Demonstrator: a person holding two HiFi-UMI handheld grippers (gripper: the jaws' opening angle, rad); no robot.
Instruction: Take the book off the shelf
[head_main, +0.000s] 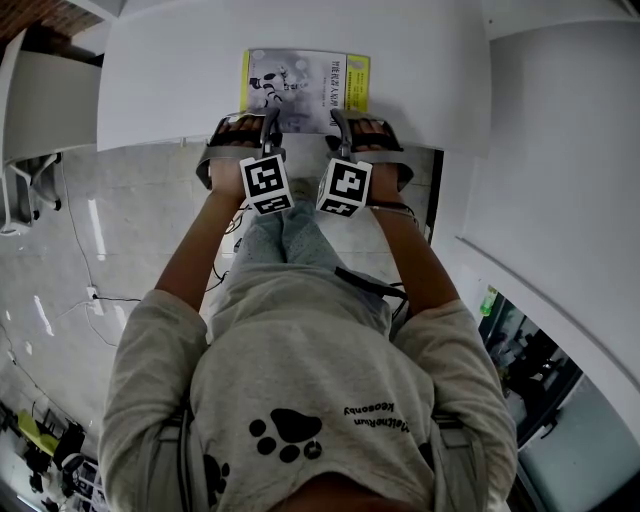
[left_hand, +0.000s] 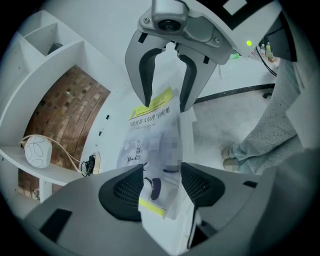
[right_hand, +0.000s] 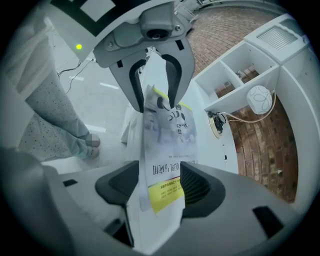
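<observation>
Both the left gripper (left_hand: 166, 87) and right gripper (right_hand: 157, 85) stand open astride the grey-and-yellow paperback book (head_main: 300, 85) at the white desk's (head_main: 170, 90) near edge

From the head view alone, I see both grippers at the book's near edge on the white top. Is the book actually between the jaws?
Observer: Yes. The left gripper view shows the book standing between the left gripper's wide-apart jaws.
Operator: And the right?
Observer: Same there: the book's yellow-banded edge sits between the right gripper's wide jaws.
Operator: Anything else nearby?
Observer: A white ball with a cord rests on a shelf ledge, brick wall behind it.
</observation>
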